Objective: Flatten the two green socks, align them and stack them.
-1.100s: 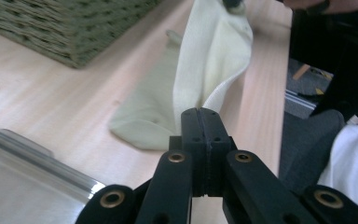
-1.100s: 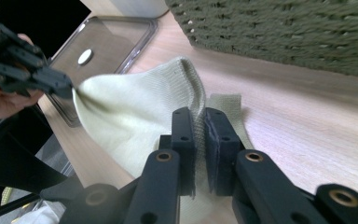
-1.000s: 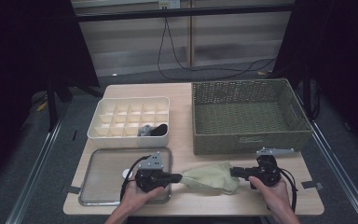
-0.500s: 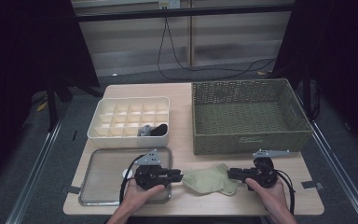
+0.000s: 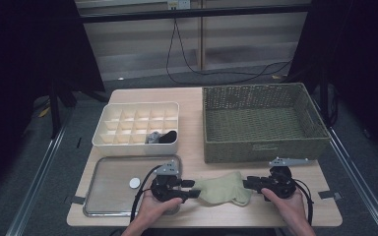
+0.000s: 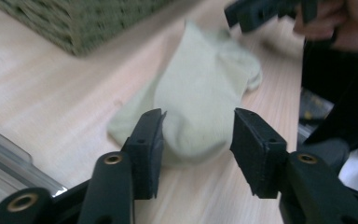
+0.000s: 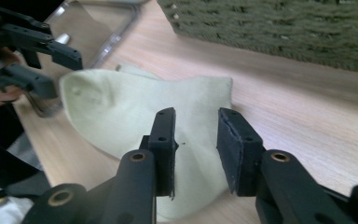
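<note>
Two hands enter from the table's near edge, each w/ a black two-jaw gripper, tips facing each other across a pale green sock (image 5: 221, 189) lying flat on the wood table (image 5: 197, 147), near the front edge, between tray and basket. Left gripper (image 5: 193, 189) sits at the sock's left end; in the left gripper view (image 6: 198, 140) its jaws stand apart on either side of that end, pads not pressing the cloth, so it's released; they have just been opening. Right gripper (image 5: 248, 184) sits at the sock's right end; in the right gripper view (image 7: 196, 144) its jaws are narrowly parted over the cloth, a gap showing at both pads, no clamp; these too have just been opening. The sock rests on the table w/ nothing lifting it. Left of the left hand (image 5: 152, 209) is a metal tray (image 5: 103, 194), w/ a small white disc (image 5: 135, 182) lying in it. Right hand (image 5: 288, 206) is near the table's front right. Farther back, left: a cream divider box (image 5: 138, 125) w/ many cells; dark items (image 5: 162, 136) fill cells in its front row, too small to tell what. Farther back, right: a green woven basket (image 5: 261, 123), just beyond the sock. Beyond the table, cables (image 5: 187, 54) hang against a grey wall.
</note>
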Demonstrator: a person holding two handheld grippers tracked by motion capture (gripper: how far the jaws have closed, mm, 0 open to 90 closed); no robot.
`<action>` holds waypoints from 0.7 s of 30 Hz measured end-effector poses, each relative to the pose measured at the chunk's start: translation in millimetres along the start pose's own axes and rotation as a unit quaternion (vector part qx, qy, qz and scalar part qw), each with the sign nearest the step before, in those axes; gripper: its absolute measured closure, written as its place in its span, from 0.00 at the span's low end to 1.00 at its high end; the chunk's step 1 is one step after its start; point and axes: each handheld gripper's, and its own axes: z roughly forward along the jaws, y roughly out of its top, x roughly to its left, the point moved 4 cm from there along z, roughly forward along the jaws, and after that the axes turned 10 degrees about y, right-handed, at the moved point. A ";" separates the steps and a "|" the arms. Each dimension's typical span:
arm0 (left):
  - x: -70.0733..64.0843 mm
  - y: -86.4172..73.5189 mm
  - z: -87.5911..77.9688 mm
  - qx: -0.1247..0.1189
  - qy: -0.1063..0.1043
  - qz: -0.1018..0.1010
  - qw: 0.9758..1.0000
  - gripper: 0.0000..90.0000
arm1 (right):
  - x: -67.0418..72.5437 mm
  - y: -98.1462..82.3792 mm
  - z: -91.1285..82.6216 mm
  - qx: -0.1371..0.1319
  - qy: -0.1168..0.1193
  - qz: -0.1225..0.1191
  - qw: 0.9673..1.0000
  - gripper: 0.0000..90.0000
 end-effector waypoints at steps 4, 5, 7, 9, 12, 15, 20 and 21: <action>-0.6 -6.1 1.5 0.022 0.005 0.006 1.000 0.57 | -4.9 -2.4 3.0 0.013 -0.019 -0.005 1.000 0.73; -0.3 -6.7 2.0 0.024 0.003 0.006 1.000 0.57 | -6.2 -2.8 2.9 0.015 -0.022 -0.005 1.000 0.73; 0.9 -6.9 2.7 0.027 0.008 0.004 1.000 0.58 | -7.6 -3.2 2.6 0.014 -0.025 -0.002 1.000 0.72; 1.2 -4.7 -0.5 0.017 -0.002 -0.010 1.000 0.58 | -9.2 -3.6 2.5 0.014 -0.026 -0.001 1.000 0.72; 4.0 0.6 -5.8 -0.006 -0.006 -0.020 1.000 0.58 | -8.8 -3.4 2.1 0.011 -0.024 0.000 1.000 0.74; 10.5 7.4 -5.1 -0.016 0.007 -0.025 1.000 0.60 | -9.0 -3.3 3.8 0.013 -0.021 -0.001 1.000 0.77; 7.2 12.7 2.0 -0.016 0.020 -0.032 0.999 0.62 | -8.6 -3.0 5.1 0.014 -0.019 0.001 1.000 0.78; 6.5 11.0 4.8 -0.007 0.019 -0.031 0.999 0.62 | -8.9 -2.9 5.2 0.013 -0.020 0.000 1.000 0.78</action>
